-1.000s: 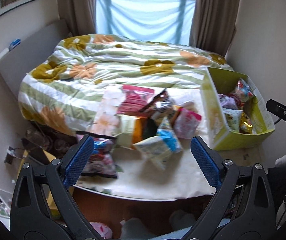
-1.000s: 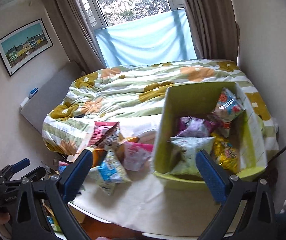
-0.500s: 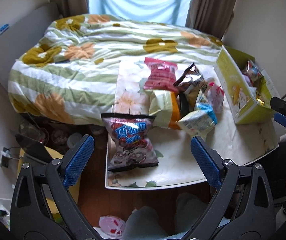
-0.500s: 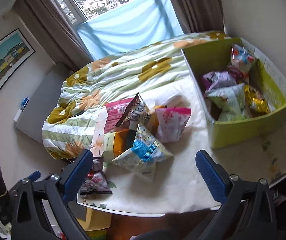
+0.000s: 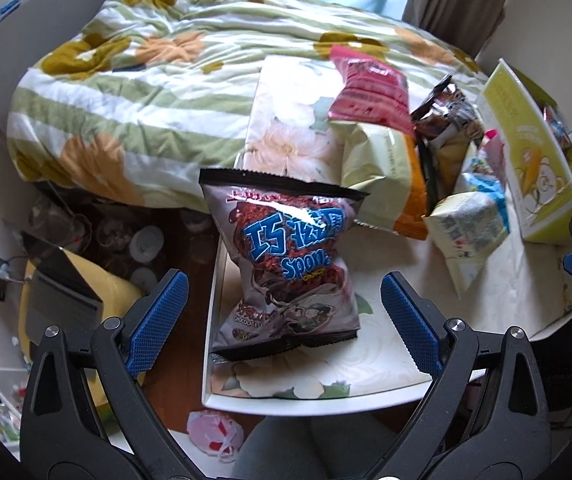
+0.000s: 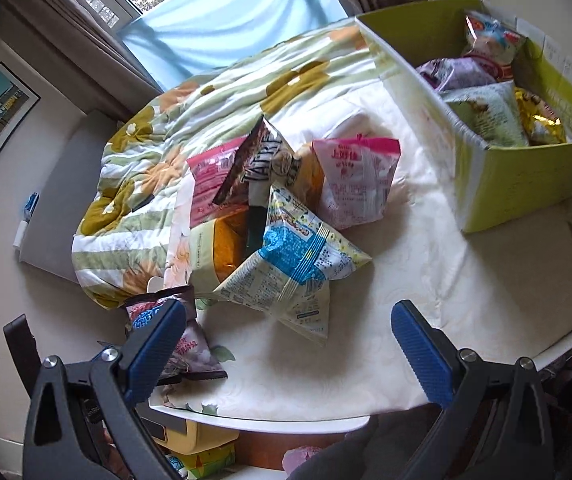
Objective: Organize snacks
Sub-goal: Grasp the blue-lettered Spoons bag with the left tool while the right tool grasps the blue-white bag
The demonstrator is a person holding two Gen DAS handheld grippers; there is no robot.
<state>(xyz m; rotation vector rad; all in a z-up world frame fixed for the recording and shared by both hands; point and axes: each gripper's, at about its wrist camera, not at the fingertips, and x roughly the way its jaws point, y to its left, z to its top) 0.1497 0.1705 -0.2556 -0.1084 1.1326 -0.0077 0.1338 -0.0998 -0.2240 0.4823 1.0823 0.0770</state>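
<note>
Left gripper (image 5: 281, 320) fingers spread wide, flanking chocolate snack bag (image 5: 286, 268), untouched. Right gripper (image 6: 288, 350) fingers spread wide, empty.

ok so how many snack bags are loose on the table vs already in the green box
crinkly snack bags loose on the white table: 6 clearly visible
crinkly snack bags in the yellow-green cardboard box: 4 visible
total: 10

The green box (image 5: 526, 152) runs off the left wrist view's right edge, its contents mostly hidden. The chocolate snack bag (image 6: 189, 344) sits half behind a blue finger pad (image 6: 153, 356).
</note>
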